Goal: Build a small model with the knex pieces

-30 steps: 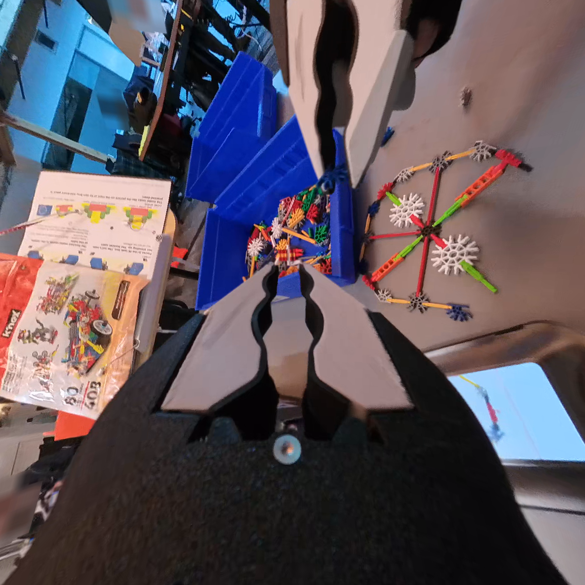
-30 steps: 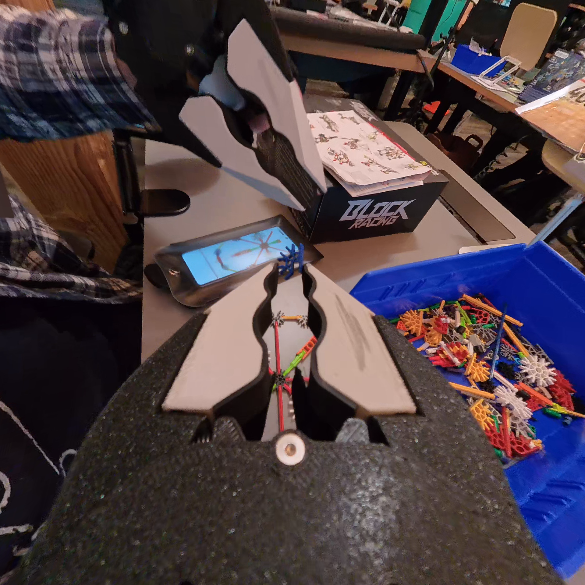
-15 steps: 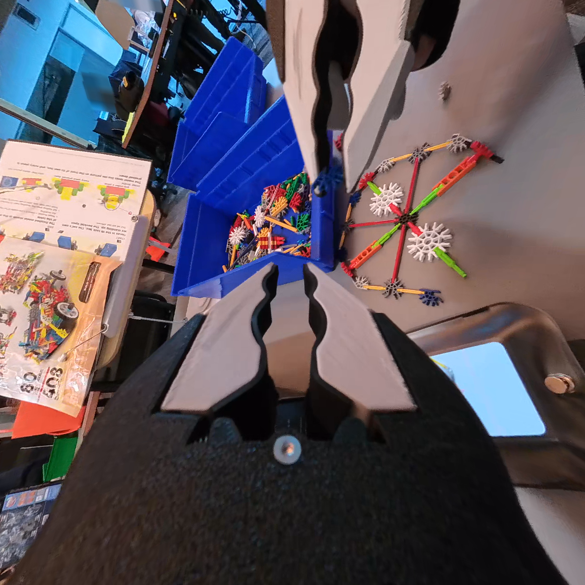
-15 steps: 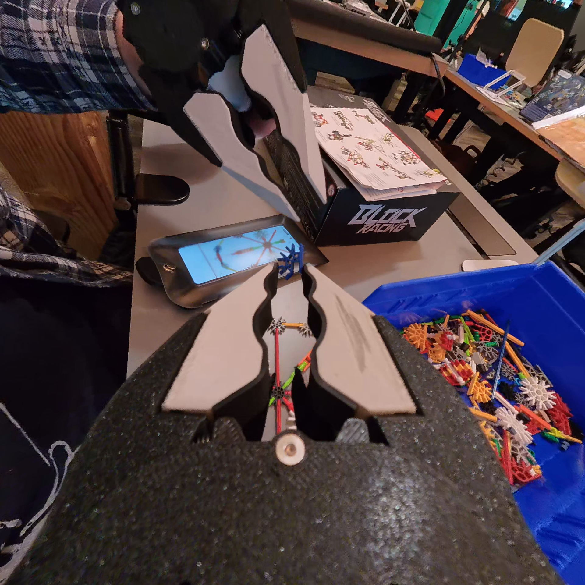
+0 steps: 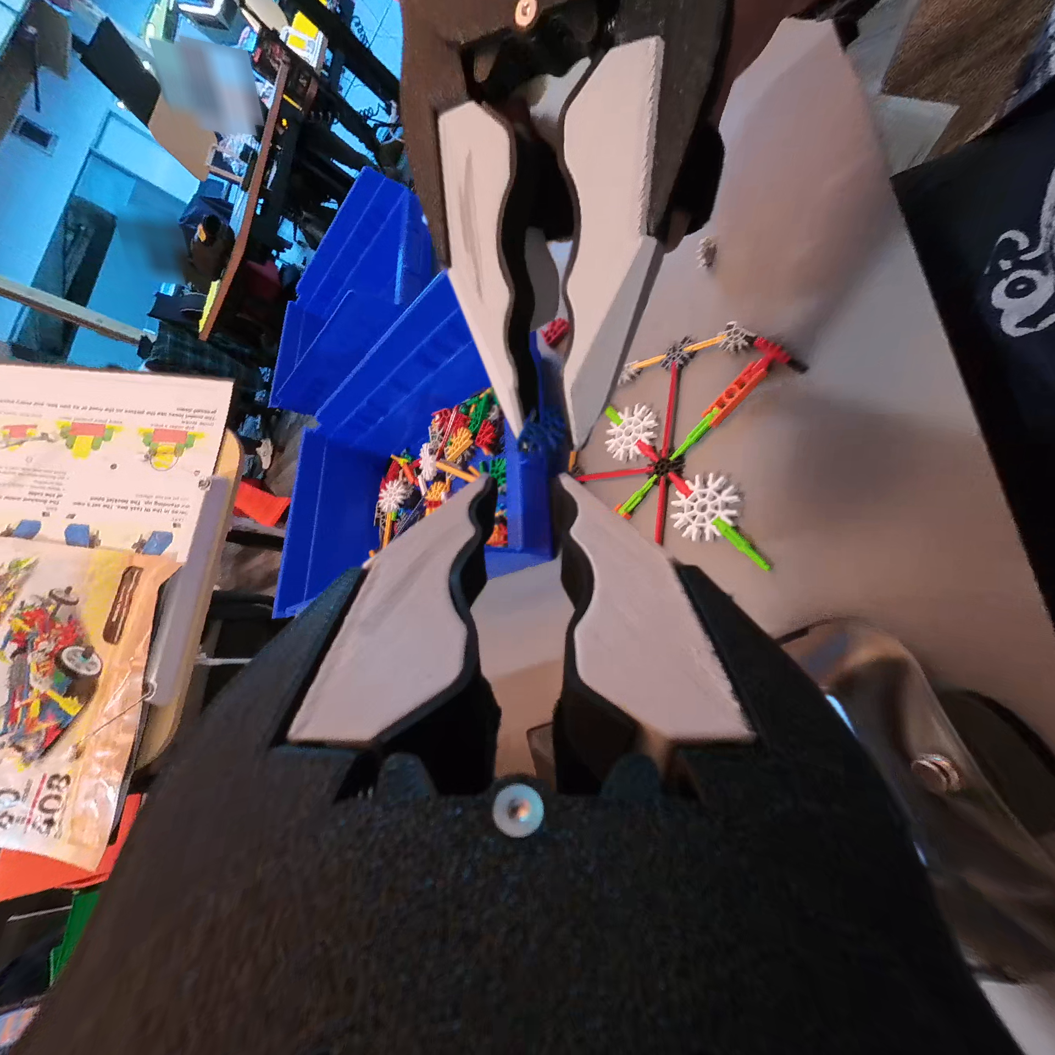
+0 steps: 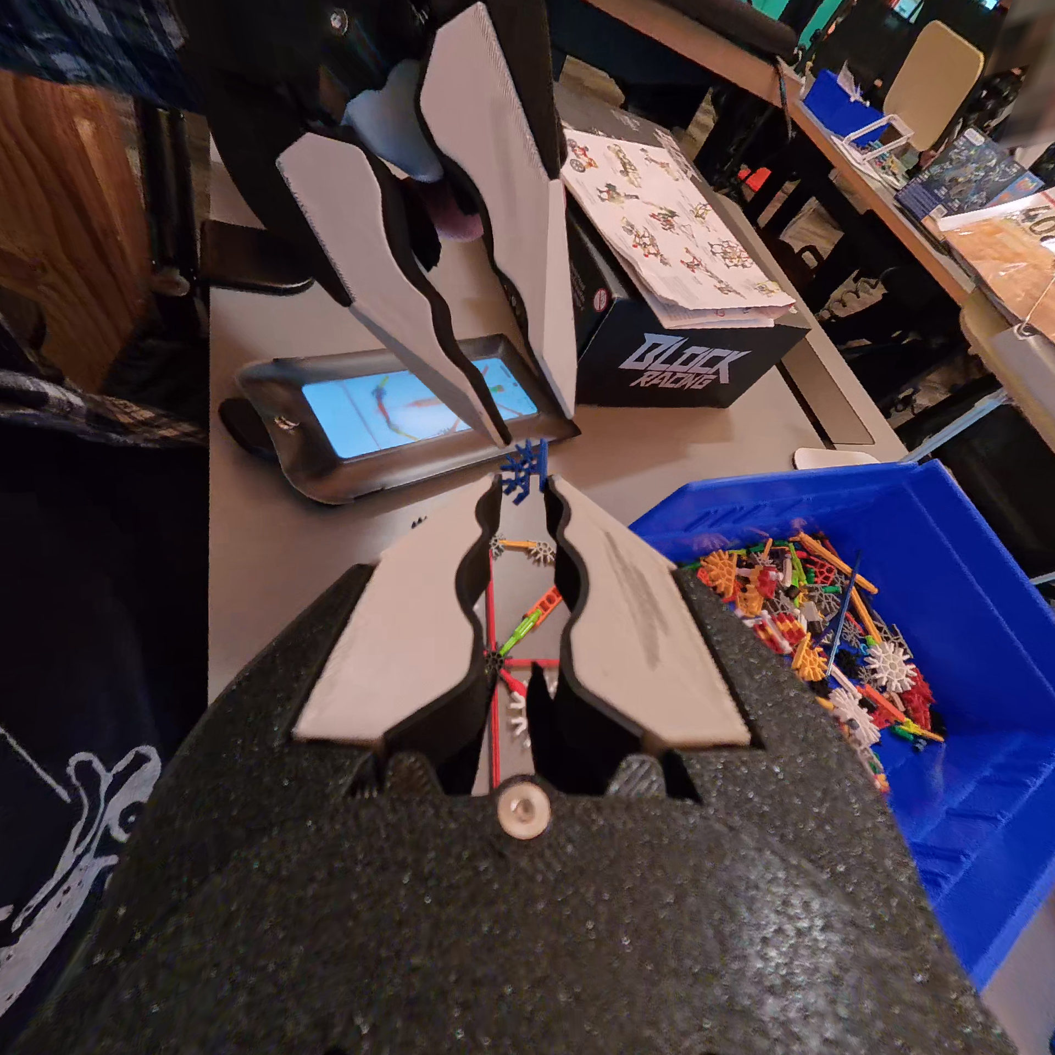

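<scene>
While the right gripper (image 6: 522,485) pinches a blue connector (image 6: 525,465) at its fingertips above the table (image 6: 274,531), the left gripper (image 6: 531,437) meets it from opposite, tips narrowly parted and just short of the connector. Below lies a rod wheel (image 5: 679,456); beside it, a blue bin (image 6: 970,656); beyond, a phone (image 6: 365,422).

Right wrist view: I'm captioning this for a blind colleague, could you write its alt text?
The right gripper pinches a blue snowflake connector while the left gripper, open, points down at it. Behind lie a lit phone and black box; a blue bin of parts sits right.
</scene>
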### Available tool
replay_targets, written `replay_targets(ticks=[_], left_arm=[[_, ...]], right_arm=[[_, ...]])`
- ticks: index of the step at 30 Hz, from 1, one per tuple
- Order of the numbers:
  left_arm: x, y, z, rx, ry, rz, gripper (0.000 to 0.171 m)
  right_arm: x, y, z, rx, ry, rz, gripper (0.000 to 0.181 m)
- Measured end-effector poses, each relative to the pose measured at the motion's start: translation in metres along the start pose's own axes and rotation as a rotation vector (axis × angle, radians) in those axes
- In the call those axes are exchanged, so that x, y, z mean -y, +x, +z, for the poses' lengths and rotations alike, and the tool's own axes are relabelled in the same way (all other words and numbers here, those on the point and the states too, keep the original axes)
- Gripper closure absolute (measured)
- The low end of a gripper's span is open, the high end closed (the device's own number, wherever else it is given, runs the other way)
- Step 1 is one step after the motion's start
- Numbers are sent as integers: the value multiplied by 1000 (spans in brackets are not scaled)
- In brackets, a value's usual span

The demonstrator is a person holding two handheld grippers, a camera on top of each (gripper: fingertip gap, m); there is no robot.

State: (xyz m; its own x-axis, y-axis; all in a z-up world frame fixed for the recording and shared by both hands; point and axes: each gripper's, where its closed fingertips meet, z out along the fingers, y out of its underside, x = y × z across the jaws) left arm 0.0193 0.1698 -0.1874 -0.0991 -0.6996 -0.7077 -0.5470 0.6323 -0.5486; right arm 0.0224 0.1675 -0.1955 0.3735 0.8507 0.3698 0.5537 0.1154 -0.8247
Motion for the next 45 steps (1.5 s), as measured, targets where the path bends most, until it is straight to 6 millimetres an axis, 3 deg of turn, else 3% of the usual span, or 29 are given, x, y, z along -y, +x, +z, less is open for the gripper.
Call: replay_targets(ticks=[9,25,45], left_arm=[[6,5,7,11,-29,175,154],[-8,-38,-23,81,-85,245,167],[-13,-35,-23,160,-79,300,159]], right_arm=[[4,-8,-5,118,37,89,167],[46,15,16,335,114,137,167],[43,9,25,405,127,149,167]])
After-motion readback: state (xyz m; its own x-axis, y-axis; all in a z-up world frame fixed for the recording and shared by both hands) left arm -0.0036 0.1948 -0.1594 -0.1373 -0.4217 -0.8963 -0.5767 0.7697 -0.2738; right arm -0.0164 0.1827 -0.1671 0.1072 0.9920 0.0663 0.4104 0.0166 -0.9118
